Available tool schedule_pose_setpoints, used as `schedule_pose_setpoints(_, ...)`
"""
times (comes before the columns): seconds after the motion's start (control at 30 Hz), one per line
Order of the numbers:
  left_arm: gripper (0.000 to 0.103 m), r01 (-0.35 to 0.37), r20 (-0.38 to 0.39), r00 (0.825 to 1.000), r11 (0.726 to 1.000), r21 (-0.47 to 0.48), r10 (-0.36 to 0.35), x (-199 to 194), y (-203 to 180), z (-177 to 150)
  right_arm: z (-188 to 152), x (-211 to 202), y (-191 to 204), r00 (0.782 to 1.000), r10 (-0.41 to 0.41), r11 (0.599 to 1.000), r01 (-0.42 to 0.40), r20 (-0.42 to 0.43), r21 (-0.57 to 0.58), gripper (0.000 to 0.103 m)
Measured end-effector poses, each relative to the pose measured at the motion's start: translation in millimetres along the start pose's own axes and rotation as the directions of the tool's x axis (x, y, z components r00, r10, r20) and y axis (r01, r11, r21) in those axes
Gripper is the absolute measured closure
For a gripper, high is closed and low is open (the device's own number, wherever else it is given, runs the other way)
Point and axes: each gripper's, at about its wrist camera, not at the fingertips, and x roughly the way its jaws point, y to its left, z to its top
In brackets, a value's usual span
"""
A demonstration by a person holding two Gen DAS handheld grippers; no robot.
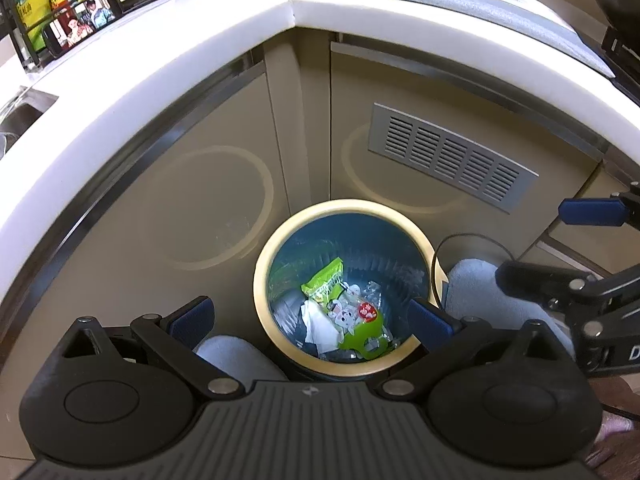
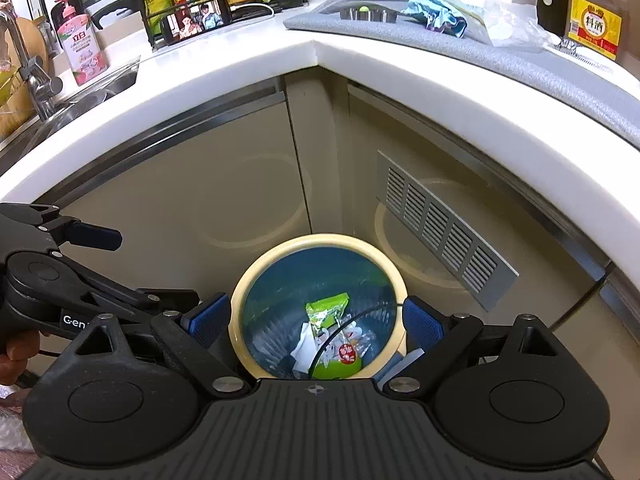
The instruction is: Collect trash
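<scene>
Both grippers are held side by side, angled downward: the left gripper (image 1: 310, 320) and right gripper (image 2: 316, 322) are spread wide and empty.

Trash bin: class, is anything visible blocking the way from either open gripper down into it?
Nothing visible does. The trash bin stands open-topped with no lid, below the left gripper and right gripper; only wrappers lie at its bottom.

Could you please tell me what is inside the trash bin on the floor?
The trash bin holds a green wrapper, white paper and clear plastic; anything beneath them is covered.
</scene>
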Motion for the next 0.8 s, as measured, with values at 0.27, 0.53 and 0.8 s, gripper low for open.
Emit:
schedule_pose_setpoints(0.27, 0.0, 0.01, 0.029, 1.0, 0.998, -0.056, -0.008, -9, 15, 24, 41, -34, -25, 0.986, 0.011, 0.999, -0.017, 0.165, 0.039, 0.009)
schedule_pose_setpoints(0.53, 0.0, -0.005, 0.049, 0.999, 0.993, -0.115, 0.011, -15, 34, 43, 120, -49, -100, 0.899, -0.197, 0.979, 0.16, 0.392, 0.125, 0.002)
schedule_pose_setpoints(0.8, 0.0, -0.031, 0.013, 0.999, 0.991, -0.127, 0.033, -12, 42, 48, 174, 30, -168, 0.908, -0.311, 0.941, 0.254, 0.279, 0.223, 0.002)
